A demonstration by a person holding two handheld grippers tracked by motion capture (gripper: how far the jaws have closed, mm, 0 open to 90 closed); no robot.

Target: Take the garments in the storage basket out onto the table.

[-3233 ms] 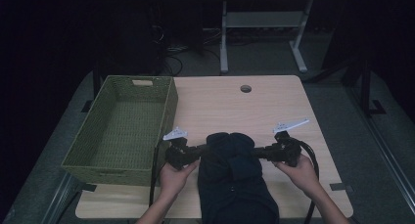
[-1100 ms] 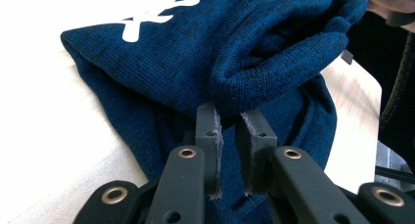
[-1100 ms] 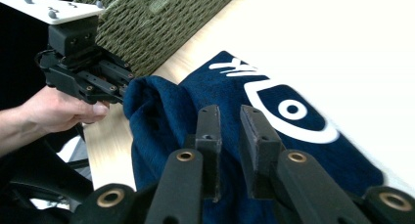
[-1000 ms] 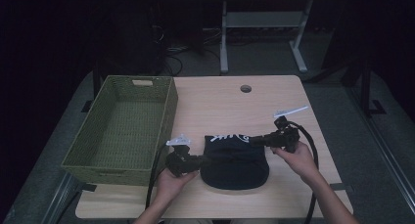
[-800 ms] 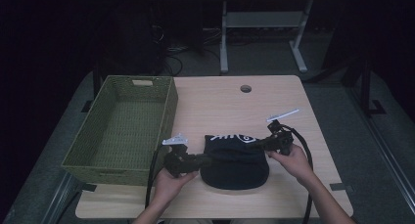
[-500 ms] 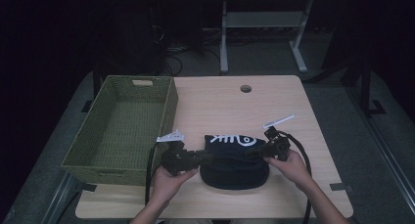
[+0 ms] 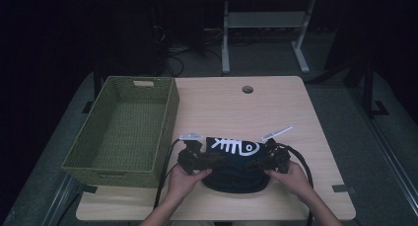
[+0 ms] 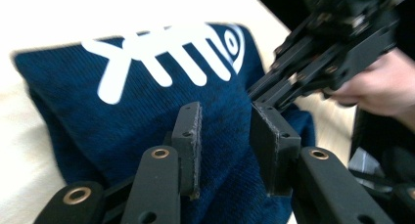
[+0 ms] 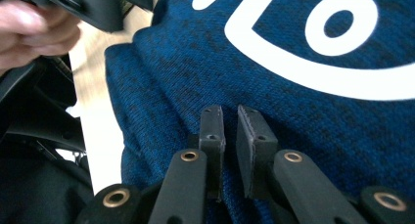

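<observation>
A folded dark blue garment with a white fishbone print lies near the table's front edge. My left gripper reaches in from the garment's left side. In the left gripper view it hovers over the cloth with its jaws apart and nothing pinched; they have just been closing a little. My right gripper comes in from the right side. In its own view it lies on the blue cloth with its pads almost together, apparently on a fold. The left gripper view shows the right gripper tipped down onto the garment.
A green woven basket stands at the table's left, close to my left hand. The wooden table has a round cable hole near its far edge. Cables trail from both grippers off the front edge.
My right gripper has come down and to the left, laying the garment's fold flat with the fishbone print facing up. My left gripper's jaws have parted off the cloth.
</observation>
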